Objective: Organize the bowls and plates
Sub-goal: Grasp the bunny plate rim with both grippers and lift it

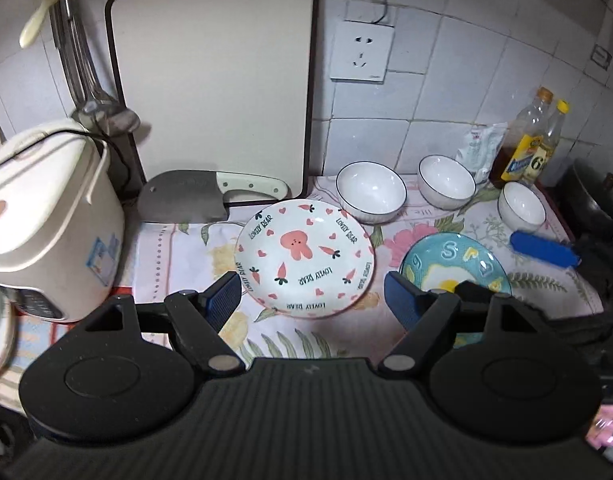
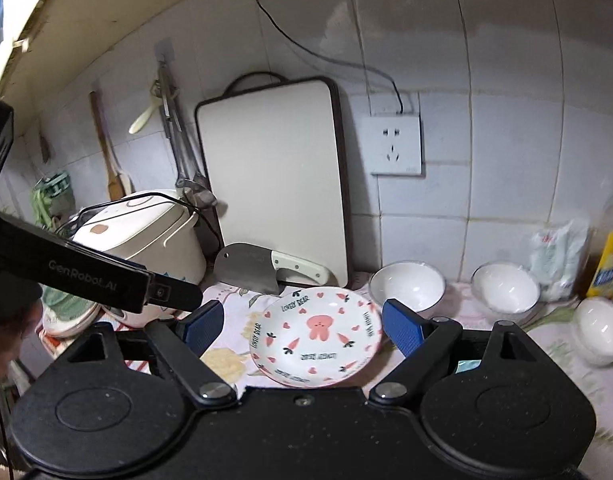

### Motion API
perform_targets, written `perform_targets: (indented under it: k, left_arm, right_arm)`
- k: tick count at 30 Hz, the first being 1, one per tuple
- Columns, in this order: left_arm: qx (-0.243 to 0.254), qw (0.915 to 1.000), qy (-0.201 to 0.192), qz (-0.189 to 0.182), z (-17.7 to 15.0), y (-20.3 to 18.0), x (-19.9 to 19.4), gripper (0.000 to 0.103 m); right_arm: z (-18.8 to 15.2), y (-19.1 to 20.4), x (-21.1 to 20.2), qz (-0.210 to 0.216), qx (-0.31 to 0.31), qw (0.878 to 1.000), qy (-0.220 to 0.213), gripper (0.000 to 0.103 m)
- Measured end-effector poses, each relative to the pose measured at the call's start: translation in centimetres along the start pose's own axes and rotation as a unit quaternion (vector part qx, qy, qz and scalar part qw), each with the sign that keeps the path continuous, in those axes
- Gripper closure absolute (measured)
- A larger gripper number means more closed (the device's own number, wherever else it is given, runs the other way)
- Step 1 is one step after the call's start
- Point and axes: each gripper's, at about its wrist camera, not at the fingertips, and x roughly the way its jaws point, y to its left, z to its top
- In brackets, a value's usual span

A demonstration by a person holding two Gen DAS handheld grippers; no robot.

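A white plate with a pink rabbit and carrots point(image 1: 304, 256) lies on the floral cloth; it also shows in the right wrist view point(image 2: 316, 336). A blue plate with a fried-egg picture point(image 1: 454, 260) lies to its right, partly hidden by my left gripper's right finger. Three white bowls point(image 1: 371, 191) point(image 1: 446, 181) point(image 1: 521, 206) stand behind the plates; they show in the right wrist view too point(image 2: 406, 286) point(image 2: 505, 292) point(image 2: 600, 330). My left gripper point(image 1: 312, 300) is open and empty, just in front of the rabbit plate. My right gripper point(image 2: 302, 328) is open and empty above the rabbit plate.
A rice cooker point(image 1: 46, 216) stands at the left. A cutting board point(image 1: 214, 88) leans on the tiled wall with a cleaver point(image 1: 186, 196) before it. Oil bottles point(image 1: 526, 148) and a white bag point(image 1: 480, 148) stand at the back right. A dark pan point(image 1: 594, 196) is at the far right.
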Motion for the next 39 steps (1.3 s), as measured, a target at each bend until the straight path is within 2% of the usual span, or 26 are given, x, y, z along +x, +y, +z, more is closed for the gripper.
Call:
perform_targets:
  k: [3, 6, 10, 13, 18, 22, 26, 28, 31, 36, 39]
  left_arm:
    - [-0.011, 0.9999, 0.004, -0.005, -0.9, 1.5, 2.9, 0.025]
    - [-0.02, 0.9995, 0.024, 0.011, -2.2, 2.5, 6.5, 0.025]
    - [-0.071, 0.9963, 0.048, -0.002, -3.7, 4.3, 10.4, 0.027]
    - [-0.095, 0.9941, 0.052, -0.006, -4.6, 5.3, 12.8, 0.027]
    - [-0.11, 0.993, 0.042, 0.01, -5.4, 6.5, 15.9, 0.029]
    - [-0.106, 0.994, 0.025, 0.002, -5.4, 7.0, 17.7, 0.029]
    - [-0.082, 0.9966, 0.004, 0.011, -5.1, 6.9, 19.1, 0.029]
    - [-0.09, 0.9958, 0.009, 0.013, -4.9, 7.2, 20.0, 0.029]
    - [-0.097, 0.9951, 0.017, 0.008, -4.8, 7.6, 21.4, 0.036]
    - [-0.064, 0.996, 0.057, 0.026, -4.8, 7.3, 23.4, 0.057]
    - [-0.073, 0.9958, 0.054, 0.01, -5.0, 7.5, 23.5, 0.063]
  right_arm:
    - [-1.3, 0.2, 2.3, -0.014, 0.016, 1.0, 0.001, 0.015]
    - [-2.7, 0.6, 4.3, -0.015, 0.009, 1.0, 0.007, 0.015]
    - [-4.7, 0.5, 7.0, -0.022, 0.017, 0.999, 0.02, 0.017]
    - [-6.0, 0.1, 8.7, -0.023, 0.033, 0.999, 0.031, 0.017]
    - [-7.7, -1.1, 11.7, -0.027, 0.085, 0.995, 0.046, 0.019]
    - [-9.1, -2.2, 14.6, -0.045, 0.144, 0.987, 0.061, 0.03]
    - [-10.1, -2.3, 16.6, -0.041, 0.181, 0.981, 0.059, 0.031]
    - [-10.7, -2.3, 17.6, -0.047, 0.197, 0.977, 0.061, 0.033]
    - [-11.3, -2.3, 18.7, -0.056, 0.218, 0.972, 0.063, 0.037]
    - [-11.4, -2.9, 20.1, -0.048, 0.244, 0.966, 0.071, 0.042]
    - [-11.3, -3.0, 20.3, -0.054, 0.251, 0.964, 0.068, 0.042]
